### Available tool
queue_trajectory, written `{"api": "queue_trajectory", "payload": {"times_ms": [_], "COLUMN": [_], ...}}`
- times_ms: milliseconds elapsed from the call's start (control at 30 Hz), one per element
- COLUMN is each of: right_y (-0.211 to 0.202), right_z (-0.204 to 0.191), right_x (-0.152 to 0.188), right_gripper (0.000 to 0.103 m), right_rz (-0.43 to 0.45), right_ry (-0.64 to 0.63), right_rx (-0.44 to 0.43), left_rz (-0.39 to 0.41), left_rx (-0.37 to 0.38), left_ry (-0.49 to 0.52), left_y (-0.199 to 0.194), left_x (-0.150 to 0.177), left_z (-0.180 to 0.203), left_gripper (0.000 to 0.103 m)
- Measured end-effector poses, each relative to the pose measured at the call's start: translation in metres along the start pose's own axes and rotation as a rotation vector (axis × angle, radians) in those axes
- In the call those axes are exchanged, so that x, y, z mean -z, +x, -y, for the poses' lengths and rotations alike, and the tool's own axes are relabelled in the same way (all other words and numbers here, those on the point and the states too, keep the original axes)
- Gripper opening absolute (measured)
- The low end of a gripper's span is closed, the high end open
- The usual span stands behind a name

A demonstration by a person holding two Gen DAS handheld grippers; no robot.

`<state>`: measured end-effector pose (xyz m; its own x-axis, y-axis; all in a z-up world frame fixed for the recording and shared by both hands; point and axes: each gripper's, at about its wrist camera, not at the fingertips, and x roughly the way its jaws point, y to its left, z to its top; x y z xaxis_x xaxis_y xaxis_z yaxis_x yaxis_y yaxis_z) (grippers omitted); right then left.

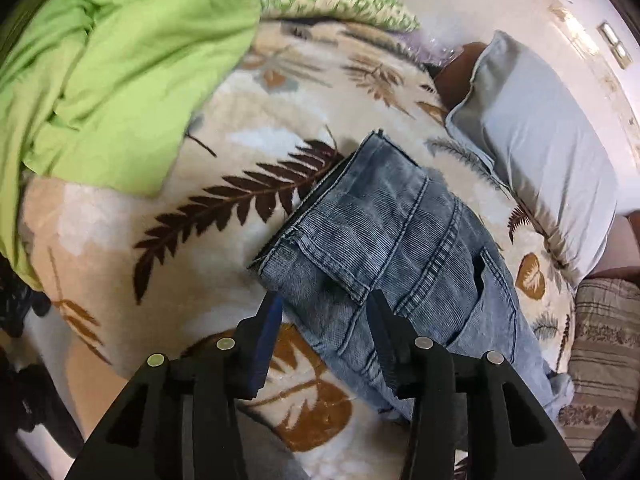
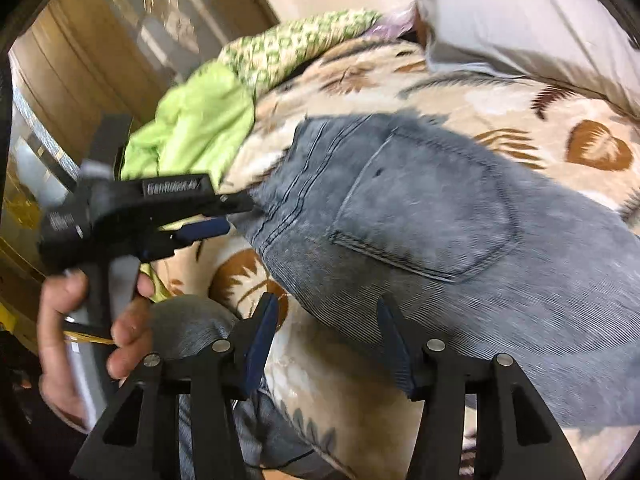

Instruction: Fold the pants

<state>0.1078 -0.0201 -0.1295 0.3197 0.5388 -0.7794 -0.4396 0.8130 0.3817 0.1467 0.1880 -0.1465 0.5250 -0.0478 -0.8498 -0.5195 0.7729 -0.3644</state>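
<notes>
Between the left gripper's fingers, which stand apart with nothing clamped, sits the near edge of the jeans; the right-hand fingertip lies over the denim by the pocket corner, the other just off the cloth above the blanket. Whether a pad touches the fabric cannot be told.

Right gripper: fingers likewise apart, empty, with the folded edge of the jeans running between and just beyond the tips. Left of these fingers a hand holds the left gripper's handle, its tips level with the waist end of the jeans.

Jeans: lying on the blanket as a folded bundle, back pocket up, waistband at the far-left end in the left view. A loose stretch of denim trails below the right gripper toward the camera.

Judgement: a fold looks set down and both grippers are free; the trailing part still needs dealing with.

Doing the step well:
- take the edge through all layers, not the top ply alone, or the bundle will peel open
- grip at two spots well apart along the same edge so it lifts straight
- carry low over the blanket and keep seams aligned

Beyond the fingers: green sheet far left, patterned cloth behind it, pillow far right; all apart from the jeans, none in the way
</notes>
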Motion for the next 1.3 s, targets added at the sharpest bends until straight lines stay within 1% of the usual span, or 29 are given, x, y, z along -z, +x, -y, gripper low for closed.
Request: {"api": "queue_trajectory", "payload": {"times_ms": [33, 100, 133, 233, 267, 333, 433, 467, 633, 700, 767, 900, 933, 967, 1000, 1033, 1067, 1100, 1167, 1200, 1233, 1300], "right_y": [-0.009, -0.027, -0.034, -0.066, -0.076, -0.098, -0.133, -0.142, -0.183, -0.194, -0.205, -0.212, -0.212, -0.211, -0.209, -0.206, -0.202, -0.193, -0.182, -0.182, -0.186, -0.186], "right_z": [0.008, 0.026, 0.036, 0.071, 0.081, 0.101, 0.137, 0.148, 0.22, 0.242, 0.261, 0.293, 0.301, 0.309, 0.32, 0.324, 0.33, 0.339, 0.349, 0.349, 0.345, 0.342], "right_x": [0.001, 0.003, 0.003, 0.01, 0.012, 0.018, 0.032, 0.036, 0.067, 0.079, 0.088, 0.093, 0.094, 0.095, 0.095, 0.095, 0.095, 0.097, 0.105, 0.105, 0.105, 0.108], "right_gripper": [0.053, 0.053, 0.053, 0.055, 0.056, 0.056, 0.061, 0.061, 0.062, 0.062, 0.062, 0.061, 0.061, 0.061, 0.061, 0.061, 0.061, 0.06, 0.046, 0.037, 0.021, 0.017], "right_rz": [0.014, 0.04, 0.055, 0.117, 0.136, 0.176, 0.249, 0.268, 0.337, 0.345, 0.349, 0.309, 0.298, 0.279, 0.256, 0.238, 0.211, 0.168, 0.112, 0.107, 0.129, 0.12], "right_ry": [0.017, 0.059, 0.085, 0.185, 0.215, 0.27, 0.361, 0.39, 0.58, 0.641, 0.678, 0.76, 0.782, 0.808, 0.838, 0.844, 0.846, 0.864, 0.893, 0.889, 0.871, 0.858], "right_rx": [0.004, 0.019, 0.023, 0.039, 0.049, 0.079, 0.126, 0.14, 0.268, 0.32, 0.348, 0.442, 0.453, 0.473, 0.525, 0.567, 0.61, 0.629, 0.601, 0.61, 0.612, 0.612], "left_rz": [0.015, 0.033, 0.031, 0.031, 0.026, -0.003, -0.045, -0.06, -0.109, -0.128, -0.147, -0.172, -0.175, -0.181, -0.187, -0.193, -0.201, -0.203, -0.204, -0.207, -0.212, -0.226], "left_rx": [0.01, 0.056, 0.073, 0.13, 0.141, 0.166, 0.208, 0.228, 0.267, 0.283, 0.299, 0.326, 0.329, 0.326, 0.329, 0.333, 0.333, 0.334, 0.333, 0.33, 0.328, 0.327], "left_ry": [0.006, 0.028, 0.042, 0.089, 0.101, 0.141, 0.197, 0.217, 0.317, 0.348, 0.378, 0.45, 0.463, 0.477, 0.486, 0.492, 0.501, 0.508, 0.522, 0.529, 0.535, 0.546], "left_y": [-0.005, -0.015, -0.019, -0.026, -0.03, -0.03, -0.031, -0.031, -0.029, -0.027, -0.023, -0.016, -0.012, -0.008, -0.006, -0.004, -0.002, -0.001, 0.002, 0.004, 0.005, 0.01], "left_x": [0.005, 0.018, 0.026, 0.046, 0.048, 0.056, 0.064, 0.07, 0.091, 0.099, 0.106, 0.118, 0.122, 0.126, 0.127, 0.129, 0.134, 0.137, 0.146, 0.15, 0.154, 0.163], "left_z": [0.003, 0.011, 0.012, 0.036, 0.035, 0.05, 0.072, 0.081, 0.122, 0.138, 0.154, 0.187, 0.196, 0.207, 0.212, 0.218, 0.229, 0.234, 0.244, 0.247, 0.251, 0.261], "left_gripper": [0.044, 0.044, 0.044, 0.044, 0.044, 0.044, 0.044, 0.044, 0.044, 0.044, 0.044, 0.044, 0.044, 0.044, 0.044, 0.044, 0.044, 0.044, 0.044, 0.044, 0.044, 0.044]}}
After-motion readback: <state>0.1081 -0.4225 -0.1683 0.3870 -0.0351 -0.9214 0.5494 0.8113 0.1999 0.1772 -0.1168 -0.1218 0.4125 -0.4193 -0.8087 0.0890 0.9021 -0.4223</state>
